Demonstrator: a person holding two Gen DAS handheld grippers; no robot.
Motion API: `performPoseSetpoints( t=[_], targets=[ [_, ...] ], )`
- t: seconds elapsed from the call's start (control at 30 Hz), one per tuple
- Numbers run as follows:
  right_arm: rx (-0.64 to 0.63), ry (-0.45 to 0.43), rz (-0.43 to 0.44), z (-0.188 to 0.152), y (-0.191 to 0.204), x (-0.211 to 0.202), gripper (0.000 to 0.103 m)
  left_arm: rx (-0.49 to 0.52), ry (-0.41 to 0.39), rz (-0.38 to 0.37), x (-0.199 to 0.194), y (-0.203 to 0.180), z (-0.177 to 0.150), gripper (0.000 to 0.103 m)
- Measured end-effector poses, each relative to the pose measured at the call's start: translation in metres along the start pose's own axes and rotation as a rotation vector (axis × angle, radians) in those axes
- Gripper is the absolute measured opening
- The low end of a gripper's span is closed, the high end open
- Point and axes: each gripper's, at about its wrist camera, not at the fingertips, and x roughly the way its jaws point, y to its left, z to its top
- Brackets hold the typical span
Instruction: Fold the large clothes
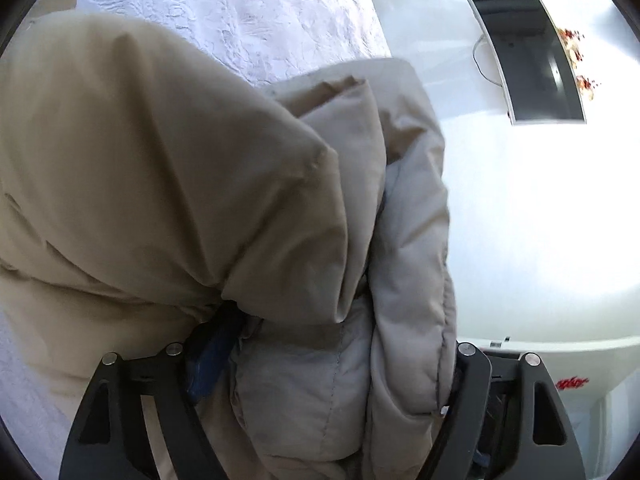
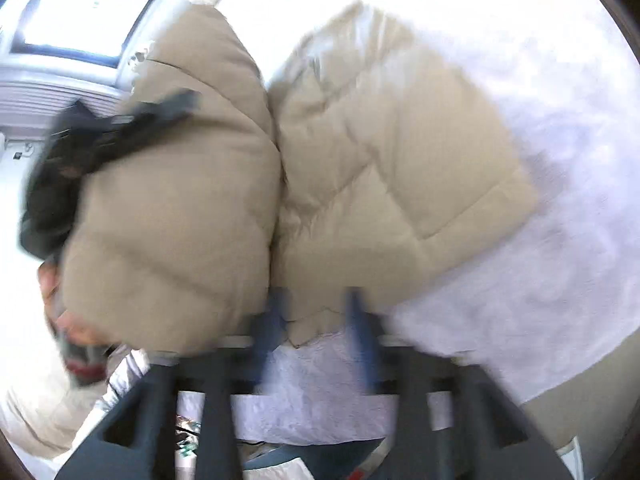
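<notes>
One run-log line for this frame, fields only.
phase: folding | left gripper: shut on puffer jacket | right gripper: open at jacket hem, blurred | surface: white bedspread

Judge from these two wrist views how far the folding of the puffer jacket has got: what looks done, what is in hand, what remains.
Done: the beige jacket is already doubled into two padded bulks on the white bedspread.
In hand: the left gripper is shut on a thick bunch of jacket, grey lining showing. The right gripper is blurred at the hem; its grip is unclear.
Left: laying that bunch down and flattening.
</notes>
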Motion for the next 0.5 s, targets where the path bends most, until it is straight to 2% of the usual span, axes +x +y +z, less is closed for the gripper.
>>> performPoseSetpoints(
  t=[0.1,0.17,0.27,0.37,0.4,0.43,0.47,0.5],
  targets=[
    [-0.066,-0.057,0.022,-0.003,0.020,-0.023,0.073,-0.007,0.001,0.011,-0.001,0.000,0.010,0.079],
    [-0.122,-0.074,0.018,-0.008,0.026,-0.033,0.074,0.002,0.005,0.028,-0.008,-0.018,-0.007,0.079],
    [-0.219,-0.071,-0.006,-0.014,0.054,-0.023,0.074,0.020,0.007,0.046,-0.010,-0.026,-0.007,0.079],
    [-0.287,-0.089,-0.071,-0.016,0.076,-0.015,0.074,0.039,0.012,0.067,-0.021,-0.023,-0.010,0.079],
    [-0.285,-0.102,-0.113,-0.012,0.081,-0.006,0.074,0.049,0.013,0.075,-0.025,-0.025,-0.012,0.079],
    [-0.277,-0.112,-0.120,-0.009,0.079,-0.007,0.074,0.055,0.012,0.078,-0.028,-0.028,-0.012,0.079],
    [-0.259,-0.125,-0.135,-0.005,0.078,-0.003,0.059,0.066,0.009,0.077,-0.032,-0.035,-0.010,0.079],
    [-0.222,-0.143,-0.163,0.000,0.073,0.000,0.039,0.094,-0.003,0.061,-0.042,-0.039,-0.012,0.079]
  ],
)
